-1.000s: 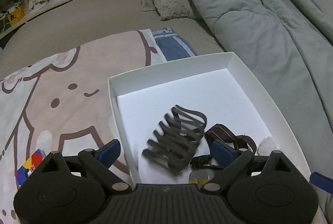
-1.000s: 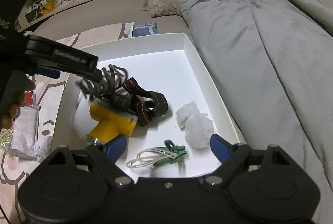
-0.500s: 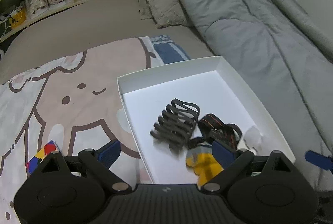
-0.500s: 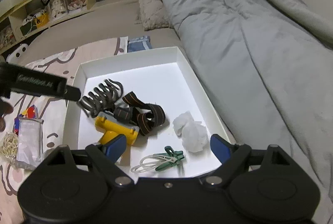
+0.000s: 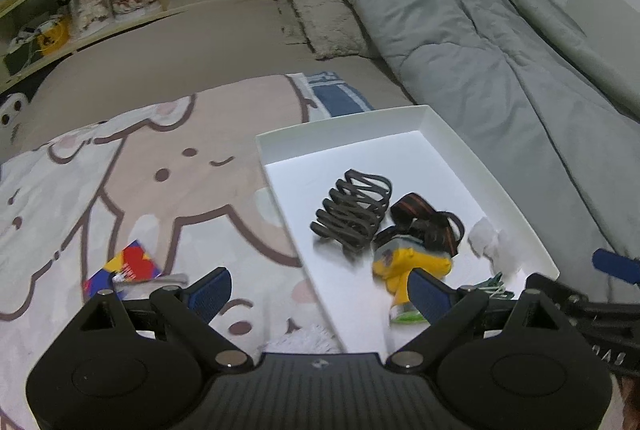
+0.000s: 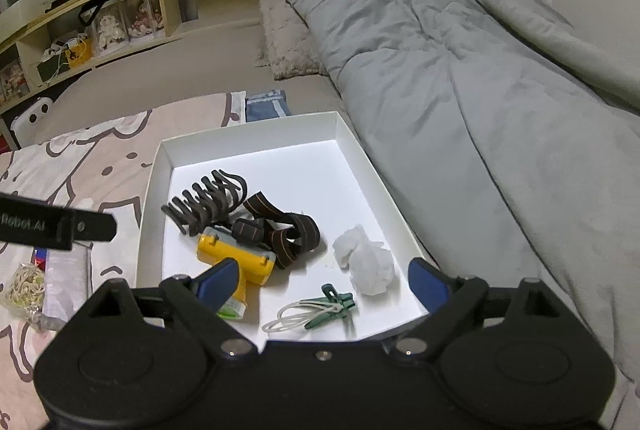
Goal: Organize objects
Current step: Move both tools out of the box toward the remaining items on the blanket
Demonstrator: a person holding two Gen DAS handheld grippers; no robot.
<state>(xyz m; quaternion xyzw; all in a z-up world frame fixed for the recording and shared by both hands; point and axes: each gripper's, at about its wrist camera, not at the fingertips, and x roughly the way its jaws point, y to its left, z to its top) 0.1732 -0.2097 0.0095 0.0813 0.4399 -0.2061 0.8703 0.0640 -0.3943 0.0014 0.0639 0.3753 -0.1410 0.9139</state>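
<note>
Tray: white cardboard box lid [image 6: 360, 150] on the bed, shallow walls; it holds the sorted things.
Left gripper [image 5: 320, 288]: jaws wide, empty, above the lid's left wall.
Right gripper [image 6: 322, 280]: jaws wide, empty, over the lid's near end.
Loose items: colourful packet [image 5: 128, 264], clear pouch [image 6: 66, 276] and rubber bands [image 6: 24, 284] lie left of the lid on the cartoon blanket [image 5: 160, 166]; the left gripper is nearer, likely next.
Textures: ribbed dark hair claw [image 6: 208, 196], elastic strap [image 6: 280, 226], glossy yellow headlamp [image 6: 236, 256], crumpled tissue [image 6: 366, 262], green clip [image 6: 332, 304].
</note>
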